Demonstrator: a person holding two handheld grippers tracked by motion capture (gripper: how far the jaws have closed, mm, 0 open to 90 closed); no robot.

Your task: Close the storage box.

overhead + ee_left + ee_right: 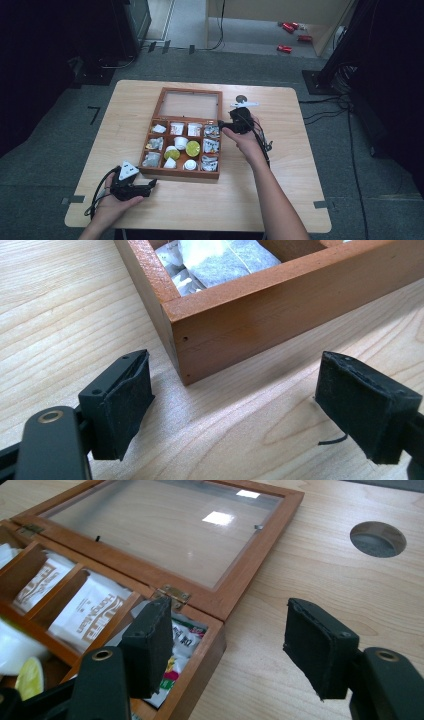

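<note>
Box: the wooden box (181,172) sits in the middle of the desk (280,200), reddish-brown, split into small compartments.
Lid: its glass-paned lid (191,105) lies flat and open on the far side, joined by a brass hinge (173,595).
Contents: white sachets (87,611) with brown print fill the far row; a printed packet (180,647) with red and green sits in the far right corner compartment; grey tea bags (227,260) lie in the near left corner; small cups with white and yellow-green tops (192,148) are in the middle.
Your right hand-held gripper (226,125): it is at the far right corner of the box, just in front of the hinge. In the right gripper view one jaw hangs over the corner compartment with the printed packet, the other stands outside over bare desk, so the box wall runs between them. The jaws are parted with nothing pinched; whether the inner pad touches the packet you cannot tell.
Your left hand-held gripper (150,186): it rests low on the desk just beside the near left corner of the box. Its jaws are spread wide, the corner of the box is ahead of the gap, apart from both pads, and nothing is held.
Desk: light wood, with a round cable hole (378,539) on the far side, right of the lid.
</note>
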